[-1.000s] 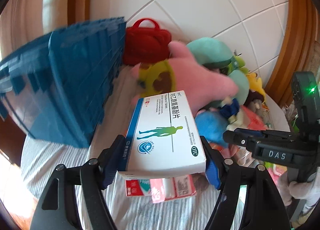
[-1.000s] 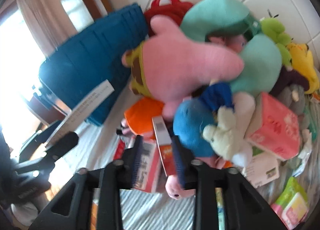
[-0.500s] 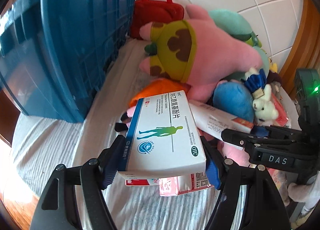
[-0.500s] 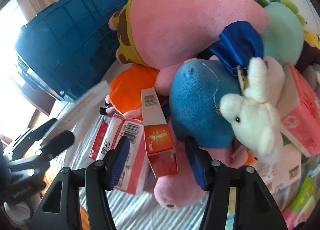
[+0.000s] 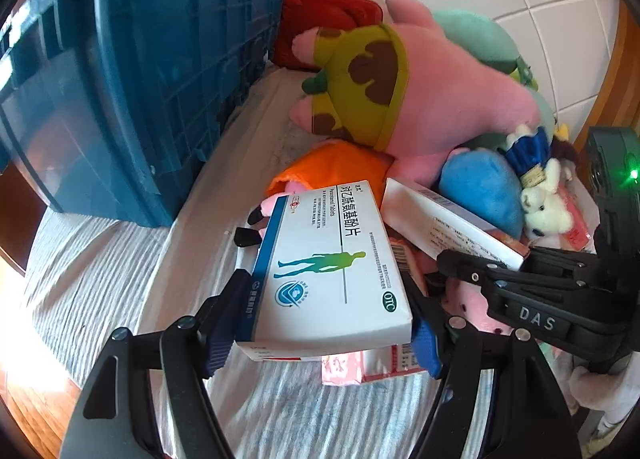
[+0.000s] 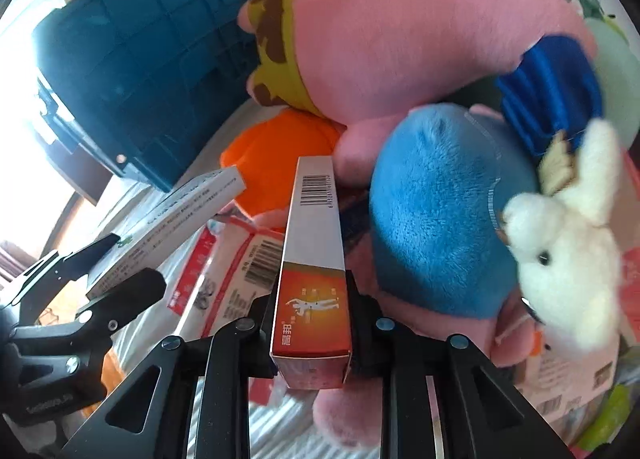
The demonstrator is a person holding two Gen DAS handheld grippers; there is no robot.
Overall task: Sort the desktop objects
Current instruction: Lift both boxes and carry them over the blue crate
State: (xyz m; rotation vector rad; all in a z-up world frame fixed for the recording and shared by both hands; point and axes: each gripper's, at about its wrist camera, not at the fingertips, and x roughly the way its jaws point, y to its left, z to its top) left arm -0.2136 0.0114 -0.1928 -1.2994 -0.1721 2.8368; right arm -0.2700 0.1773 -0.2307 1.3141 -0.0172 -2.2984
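My left gripper (image 5: 326,299) is shut on a white and blue tablet box (image 5: 332,259), held flat above the striped cloth. In the right wrist view that box (image 6: 180,215) shows at the left. My right gripper (image 6: 312,307) is closing, and its pads press on the orange end of a long white and orange box (image 6: 314,219) that lies in the pile. Seen from the left wrist, this long box (image 5: 440,219) sticks out of the right gripper (image 5: 460,263), just right of the tablet box.
A blue crate (image 5: 140,79) stands at the left on the striped cloth (image 5: 100,259). A big pink plush (image 5: 440,99), a blue plush (image 5: 480,195), an orange plush (image 5: 336,167), a white plush (image 5: 544,207) and a red bag (image 5: 320,27) crowd the back. Red and white packs (image 5: 380,367) lie underneath.
Both grippers came down closer to the pile. The right gripper's jaws widened around the long orange-ended box, then shut on it. The left gripper kept its hold on the tablet box.
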